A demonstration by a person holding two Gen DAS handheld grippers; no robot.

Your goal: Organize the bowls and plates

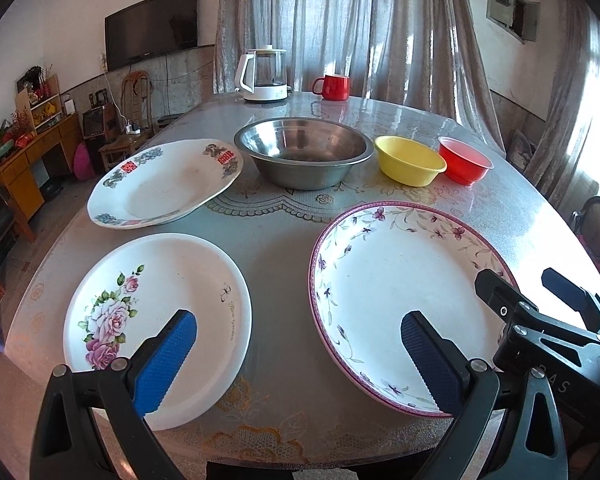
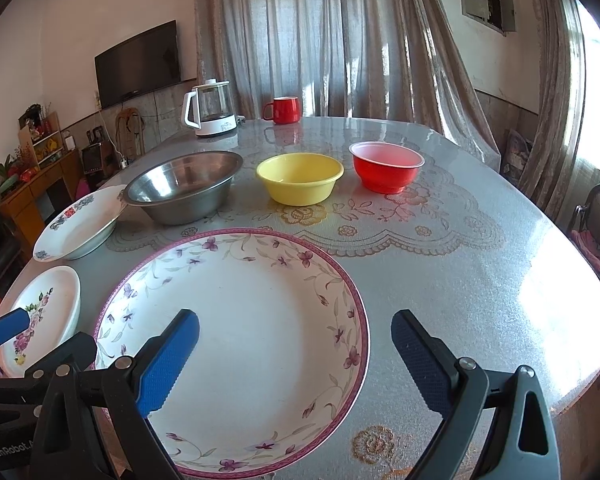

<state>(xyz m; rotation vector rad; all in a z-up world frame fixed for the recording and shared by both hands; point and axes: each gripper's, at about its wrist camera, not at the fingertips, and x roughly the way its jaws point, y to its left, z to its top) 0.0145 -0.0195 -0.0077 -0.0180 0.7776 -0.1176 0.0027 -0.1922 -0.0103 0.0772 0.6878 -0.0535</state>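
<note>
Three plates lie on the table: a purple-rimmed floral plate [image 1: 400,292] [image 2: 244,336] near the front, a rose plate [image 1: 160,312] [image 2: 40,312] at the front left, and a white plate with blue and red motifs [image 1: 164,184] [image 2: 80,224] behind it. Behind stand a steel bowl [image 1: 304,156] [image 2: 184,184], a yellow bowl [image 1: 410,160] [image 2: 300,178] and a red bowl [image 1: 464,164] [image 2: 386,166]. My left gripper [image 1: 300,344] is open above the gap between the rose and purple-rimmed plates. My right gripper [image 2: 296,344] is open over the purple-rimmed plate's right rim; it also shows in the left wrist view [image 1: 520,292].
A glass kettle [image 1: 262,76] [image 2: 212,110] and a red mug [image 1: 334,86] [image 2: 284,110] stand at the table's far edge [image 2: 380,120]. Curtains hang behind. A dark chair [image 2: 598,224] stands at the right, wooden furniture [image 1: 32,160] at the left.
</note>
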